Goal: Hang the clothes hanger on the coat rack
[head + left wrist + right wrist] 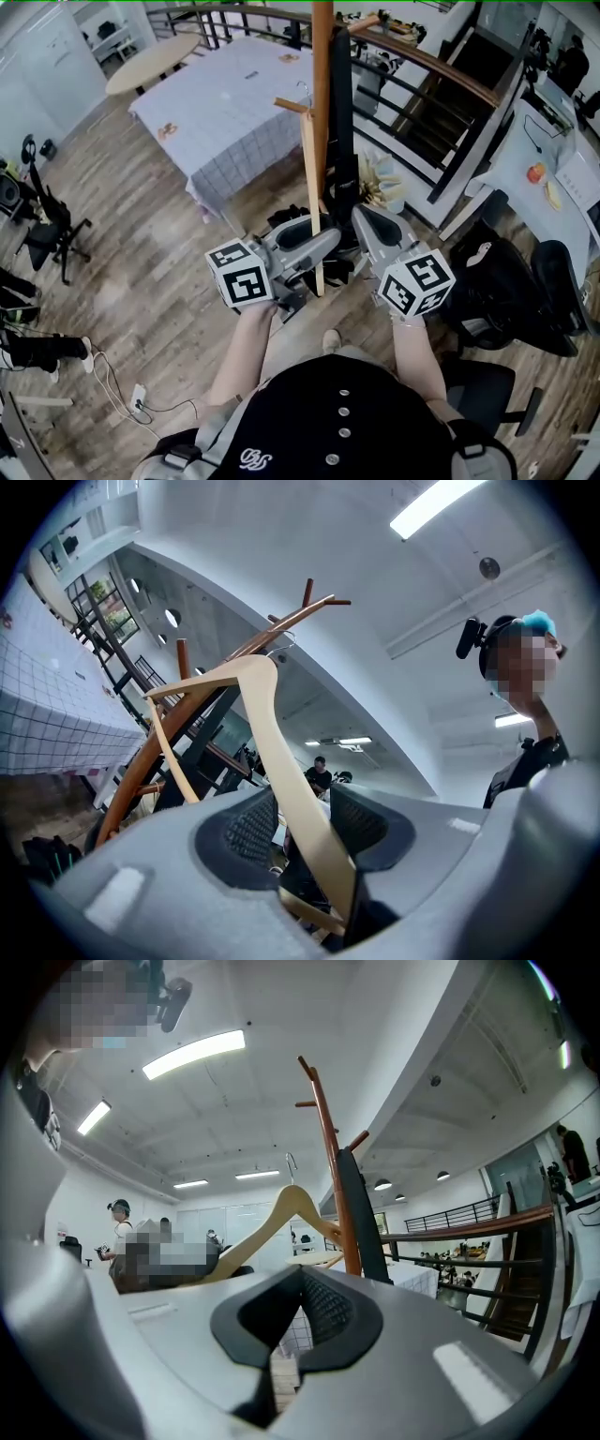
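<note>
The left gripper (302, 825) pinches one arm of the pale wooden clothes hanger (265, 724) between its pads. The hanger is just beside the brown wooden coat rack (322, 112), with its metal hook close to a peg; whether it rests there I cannot tell. The right gripper (286, 1330), near the rack, has its jaws slightly apart and empty.

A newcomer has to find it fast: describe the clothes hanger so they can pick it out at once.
Find the tall brown coat rack in front of the checked-cloth table. Beside its pole, the left hand-held gripper grips the clothes hanger: the only pale, curved wood there, topped by a thin metal hook.
</note>
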Available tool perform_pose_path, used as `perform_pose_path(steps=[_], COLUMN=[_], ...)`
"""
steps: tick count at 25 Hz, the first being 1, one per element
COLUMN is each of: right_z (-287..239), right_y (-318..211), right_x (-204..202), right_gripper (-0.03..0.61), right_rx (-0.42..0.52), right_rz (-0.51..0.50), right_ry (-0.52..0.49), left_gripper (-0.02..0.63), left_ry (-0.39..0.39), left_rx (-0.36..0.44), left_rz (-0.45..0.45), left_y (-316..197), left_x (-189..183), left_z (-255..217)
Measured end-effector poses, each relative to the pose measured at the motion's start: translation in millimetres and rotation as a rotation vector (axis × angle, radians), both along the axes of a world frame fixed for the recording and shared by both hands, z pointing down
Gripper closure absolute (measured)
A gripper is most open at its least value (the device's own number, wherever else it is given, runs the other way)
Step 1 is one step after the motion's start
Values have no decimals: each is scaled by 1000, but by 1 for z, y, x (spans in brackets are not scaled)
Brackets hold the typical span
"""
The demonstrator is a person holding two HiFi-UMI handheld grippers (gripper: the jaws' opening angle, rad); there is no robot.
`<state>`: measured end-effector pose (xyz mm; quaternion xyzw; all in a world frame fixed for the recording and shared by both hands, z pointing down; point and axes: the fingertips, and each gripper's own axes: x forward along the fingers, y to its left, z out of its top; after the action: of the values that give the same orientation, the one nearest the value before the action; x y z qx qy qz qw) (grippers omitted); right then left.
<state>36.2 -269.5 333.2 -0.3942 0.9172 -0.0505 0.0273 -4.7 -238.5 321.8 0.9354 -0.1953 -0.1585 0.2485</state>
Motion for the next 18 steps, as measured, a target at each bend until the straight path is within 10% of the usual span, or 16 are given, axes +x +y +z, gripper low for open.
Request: perform_pose_path(steps=[18], right_z=[23], right_y=[-31], right_x=[-4], right_gripper=[577], right_rx=[-28], right_rz=[-98], right_ry=[5], left_gripper=[440], left_ry=[-8], left_rx=[-54], left_rz=[-92], left_y=[-37], left_x=[2], left_z=[39])
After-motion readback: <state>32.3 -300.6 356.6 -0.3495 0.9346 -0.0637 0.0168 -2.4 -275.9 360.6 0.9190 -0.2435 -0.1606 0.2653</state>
